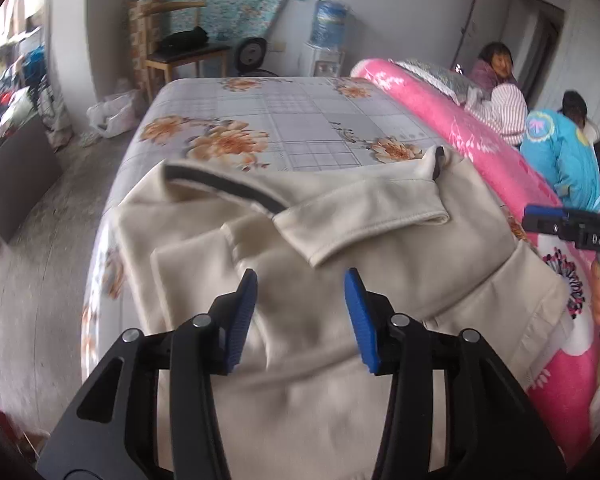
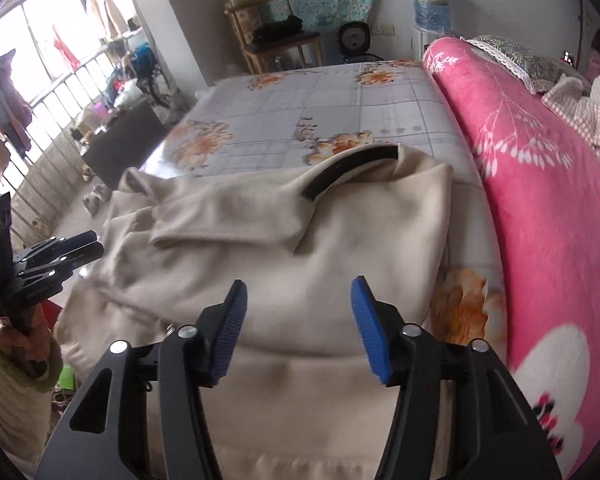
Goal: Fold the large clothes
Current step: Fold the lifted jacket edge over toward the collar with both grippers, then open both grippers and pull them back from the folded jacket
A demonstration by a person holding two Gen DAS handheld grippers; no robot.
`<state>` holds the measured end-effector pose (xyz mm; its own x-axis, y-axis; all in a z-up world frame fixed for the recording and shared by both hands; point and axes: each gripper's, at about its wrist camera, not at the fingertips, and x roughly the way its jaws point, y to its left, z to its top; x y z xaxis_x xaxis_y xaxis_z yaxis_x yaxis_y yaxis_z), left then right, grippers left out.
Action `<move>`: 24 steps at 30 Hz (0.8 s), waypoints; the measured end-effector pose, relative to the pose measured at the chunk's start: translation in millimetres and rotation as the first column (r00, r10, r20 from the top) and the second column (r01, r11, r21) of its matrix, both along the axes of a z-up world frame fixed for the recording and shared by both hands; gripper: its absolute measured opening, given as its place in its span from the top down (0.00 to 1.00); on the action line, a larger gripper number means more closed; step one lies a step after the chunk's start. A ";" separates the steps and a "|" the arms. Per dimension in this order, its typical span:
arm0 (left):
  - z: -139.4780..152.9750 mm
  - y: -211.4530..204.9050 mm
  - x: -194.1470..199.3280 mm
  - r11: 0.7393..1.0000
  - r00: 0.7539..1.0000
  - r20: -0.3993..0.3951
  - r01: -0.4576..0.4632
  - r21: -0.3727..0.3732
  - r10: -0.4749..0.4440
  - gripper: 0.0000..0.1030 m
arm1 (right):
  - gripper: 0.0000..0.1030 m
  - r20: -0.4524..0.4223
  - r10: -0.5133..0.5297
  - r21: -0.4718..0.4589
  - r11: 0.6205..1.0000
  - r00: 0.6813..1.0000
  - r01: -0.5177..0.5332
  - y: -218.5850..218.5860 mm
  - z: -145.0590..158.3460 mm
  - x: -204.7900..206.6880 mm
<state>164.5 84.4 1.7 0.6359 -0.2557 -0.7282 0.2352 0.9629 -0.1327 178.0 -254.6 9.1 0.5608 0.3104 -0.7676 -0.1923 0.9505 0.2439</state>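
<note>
The blue pads of the left gripper (image 1: 300, 312) are seen held apart, with nothing clamped between them; only the cream cloth of the coat (image 1: 320, 240) is seen through the gap, lying below. The fingers of the right gripper (image 2: 300, 320) are likewise spread, nothing being pinched by them, and the same coat (image 2: 300, 232) is framed in the opening.

The coat is laid out across the near part of the bed (image 1: 300, 120), on a grey checked sheet printed with orange flowers. One sleeve (image 1: 360, 216) has been laid across the body of the garment, its cuff pointing toward the pink side, and a dark band (the inner lining of the collar, as far as can be told) (image 1: 224, 188) is exposed along the far edge. In the right wrist view that dark band (image 2: 352, 168) is seen curving at the top of the folded cloth.

A pink flowered blanket (image 1: 480, 148) is bunched along the right edge of the bed, just beside the coat. In the right wrist view the left gripper is seen at the left border, gripped by a hand (image 2: 16, 336) in a pale sleeve. Beyond the bed, a wooden chair (image 1: 180, 52) and a water dispenser (image 1: 328, 40) are set against the far wall, and two people are seated behind the blanket.
</note>
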 end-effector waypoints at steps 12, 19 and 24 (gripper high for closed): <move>-33.8 61.6 -98.4 0.971 0.977 -0.030 -0.215 -0.107 0.213 0.48 | 0.25 -0.069 0.092 0.008 0.996 0.993 -0.092 68.7 -70.8 -74.6; -44.1 88.0 -87.3 0.952 0.961 -0.007 -0.276 -0.135 0.277 0.48 | 0.20 -0.047 0.093 -0.015 0.995 0.995 -0.094 74.3 -74.7 -75.8; -62.9 101.3 -65.9 0.944 0.963 -0.092 -0.268 -0.191 0.255 0.58 | 0.20 -0.059 0.083 0.028 0.996 0.995 -0.082 69.9 -74.7 -73.3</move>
<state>98.6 185.7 -61.2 0.6531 -0.2314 -0.7211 -0.0368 0.9413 -0.3355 104.6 -184.6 -65.5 0.4854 0.3736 -0.7904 -0.2539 0.9254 0.2814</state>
